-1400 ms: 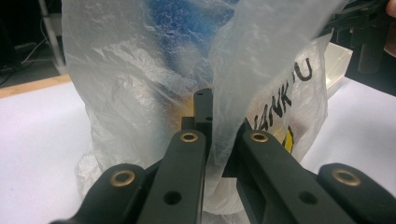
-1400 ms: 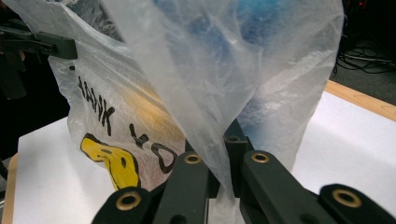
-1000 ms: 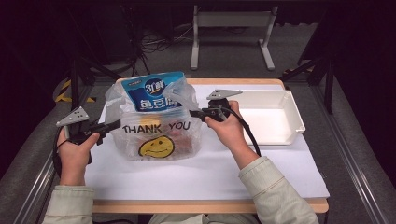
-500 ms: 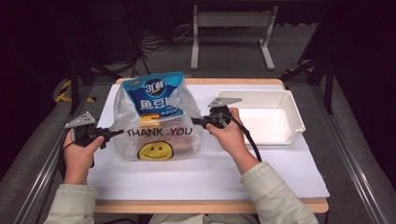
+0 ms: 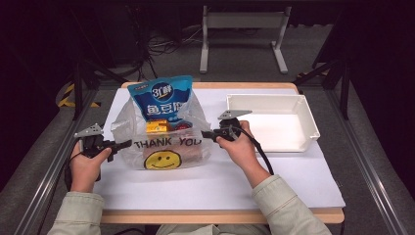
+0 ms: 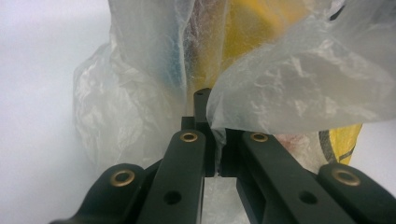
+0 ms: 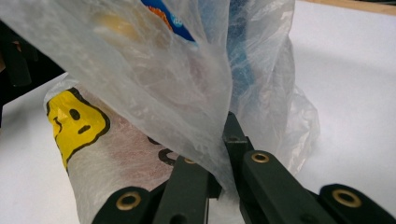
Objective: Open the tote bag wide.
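Note:
A clear plastic bag [image 5: 166, 147] printed "THANK YOU" with a yellow smiley stands on the white table sheet [image 5: 215, 181]. A blue snack packet [image 5: 165, 98] sticks up out of its mouth, and a yellow box [image 5: 157, 127] shows through the film. My left gripper [image 5: 128, 143] is shut on the bag's left handle [image 6: 210, 116]. My right gripper [image 5: 204, 133] is shut on the bag's right handle [image 7: 219, 140]. In both gripper views the film is pinched between the black jaws. The bag's base rests on the sheet.
A white tray [image 5: 293, 105] sits at the right of the table, just beyond my right hand. A grey metal stand [image 5: 242, 34] and cables lie on the floor behind the table. Rails run along both table sides.
Both grippers have sunk with the bag's handles, the bag has come down onto the table, and more of the blue packet stands out above its mouth.

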A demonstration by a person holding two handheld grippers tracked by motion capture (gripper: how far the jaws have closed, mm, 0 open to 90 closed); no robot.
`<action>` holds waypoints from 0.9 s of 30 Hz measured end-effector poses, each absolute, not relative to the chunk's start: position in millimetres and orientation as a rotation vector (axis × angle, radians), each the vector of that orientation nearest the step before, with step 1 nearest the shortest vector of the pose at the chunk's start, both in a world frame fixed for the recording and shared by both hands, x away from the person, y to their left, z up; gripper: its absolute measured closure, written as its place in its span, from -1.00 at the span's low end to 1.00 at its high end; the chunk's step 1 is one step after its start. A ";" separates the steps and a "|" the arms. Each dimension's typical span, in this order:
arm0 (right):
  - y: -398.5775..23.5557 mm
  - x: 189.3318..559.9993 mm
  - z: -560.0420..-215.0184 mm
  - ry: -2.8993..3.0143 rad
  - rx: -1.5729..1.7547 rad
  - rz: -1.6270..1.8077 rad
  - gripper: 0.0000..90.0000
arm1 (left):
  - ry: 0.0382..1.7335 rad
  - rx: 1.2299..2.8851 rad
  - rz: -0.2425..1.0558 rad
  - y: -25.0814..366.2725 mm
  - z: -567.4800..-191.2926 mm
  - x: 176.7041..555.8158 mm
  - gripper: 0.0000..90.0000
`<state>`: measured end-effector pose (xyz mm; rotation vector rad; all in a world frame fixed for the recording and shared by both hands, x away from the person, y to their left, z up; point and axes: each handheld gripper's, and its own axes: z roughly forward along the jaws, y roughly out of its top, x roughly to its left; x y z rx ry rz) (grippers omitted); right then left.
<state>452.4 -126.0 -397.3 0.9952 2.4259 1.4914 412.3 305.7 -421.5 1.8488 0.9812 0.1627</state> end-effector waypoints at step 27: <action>-131.4 444.3 -416.8 2.461 1.038 1.472 0.99 | 1.018 1.904 0.125 308.3 -432.9 404.4 0.98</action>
